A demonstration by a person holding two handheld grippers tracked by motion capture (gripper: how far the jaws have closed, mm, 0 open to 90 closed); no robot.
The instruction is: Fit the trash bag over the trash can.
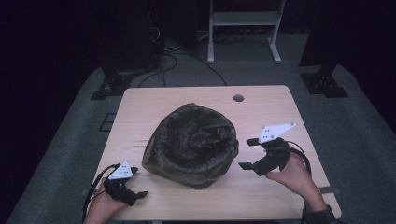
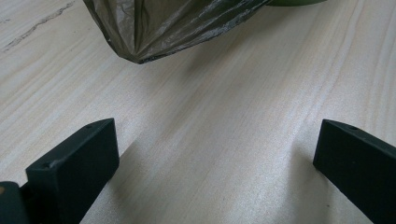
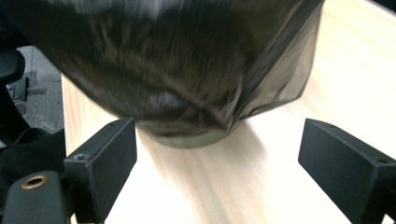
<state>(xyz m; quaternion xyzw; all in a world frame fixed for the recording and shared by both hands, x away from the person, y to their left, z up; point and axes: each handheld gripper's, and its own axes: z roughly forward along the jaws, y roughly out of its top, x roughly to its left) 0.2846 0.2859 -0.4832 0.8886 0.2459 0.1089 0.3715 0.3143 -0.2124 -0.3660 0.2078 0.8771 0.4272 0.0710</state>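
A dark plastic bag [image 1: 191, 142] lining a round bin sits at the middle of my pale wooden table [image 1: 154, 100], its mouth open upward and its loose film draped down over the sides to the tabletop. In the right gripper view a green rim of the bin [image 3: 196, 139] peeks out below the crumpled film, which is blurred there.

My left gripper [image 1: 135, 183] rests low at the near left corner of the table, jaws spread wide with nothing between them, pointing toward the bag and stopping just short of it. In the left gripper view only bare wood grain lies between the jaws, with a gathered corner of the bag [image 2: 140, 51] beyond them.

My right gripper [image 1: 248, 153] is held to the right of the bag, near it but apart, jaws also spread wide and empty, aimed at the bag's side. My right hand [image 1: 292, 175] grips it from behind; a cable loops off its far side.

The tabletop is light, streaked wood with a round grommet hole [image 1: 238, 98] near its far edge and a faint scuff mark [image 1: 137, 141] left of the bag. Around it lies grey carpet [image 1: 74, 130]; beyond, in a dim room, stand a white table frame [image 1: 243, 28], black stand bases [image 1: 324, 84] and tangled cables [image 1: 163, 51].
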